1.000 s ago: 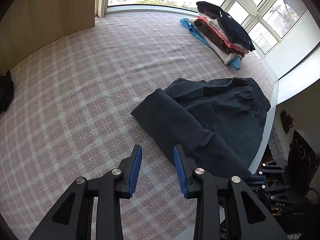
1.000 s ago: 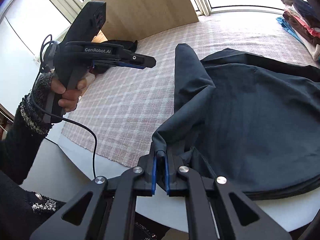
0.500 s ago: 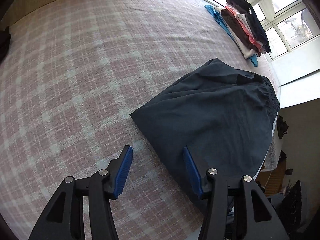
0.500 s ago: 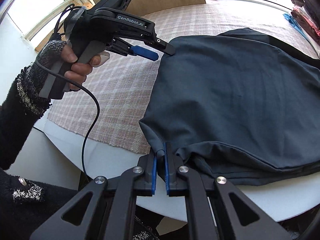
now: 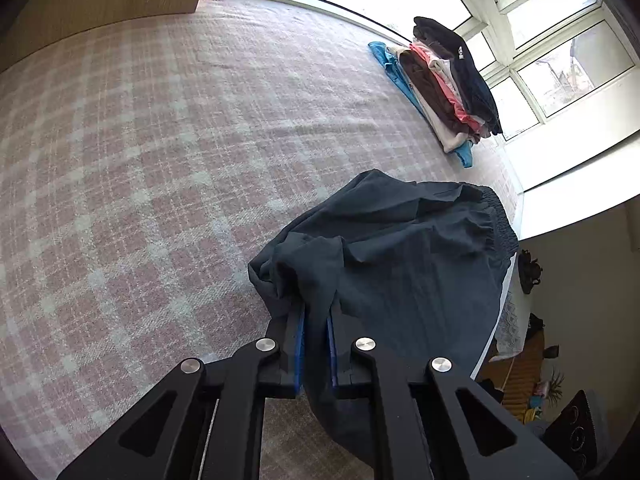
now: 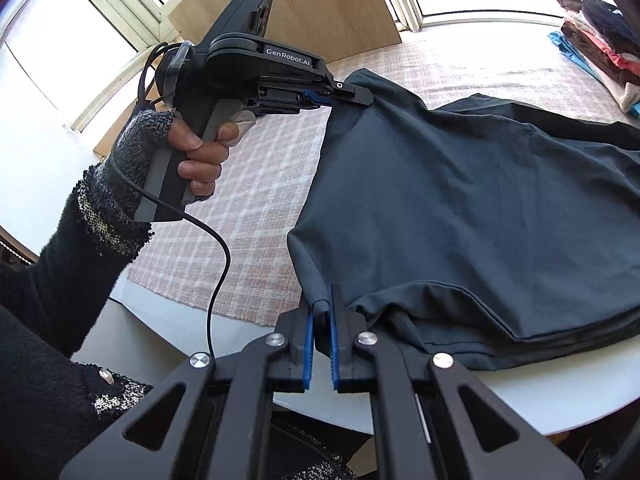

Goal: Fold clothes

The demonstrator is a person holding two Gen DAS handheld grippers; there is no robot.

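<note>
The left gripper [image 5: 316,320] had its blue-padded jaws closed on a bunched fold at one corner of the dark garment [image 5: 404,276], the cloth rising in a crumpled ridge just past the fingertips. In the right wrist view the same left gripper [image 6: 352,96] was seen from the side, pinching the far corner of the dark garment [image 6: 472,216] and lifting that edge off the surface, with a person's hand [image 6: 196,148] in a fingerless knitted sleeve wrapped around its handle and a black cable [image 6: 216,264] trailing down from it.

The right gripper [image 6: 320,320] was clamped on the near corner of the garment, a small tuck of fabric caught between its blue pads at the hem.

The garment lay spread between the two grips on the pink checked cloth [image 5: 140,152], its gathered elastic waistband [image 5: 500,220] on the side away from the left gripper. The garment's near hem hung over the white table edge [image 6: 520,392], beyond the checked cloth's border.

Well beyond the garment, near the window [image 5: 560,64], sat a stack of folded clothes [image 5: 444,84], black on top, with pink, brown, cream and blue below.
</note>
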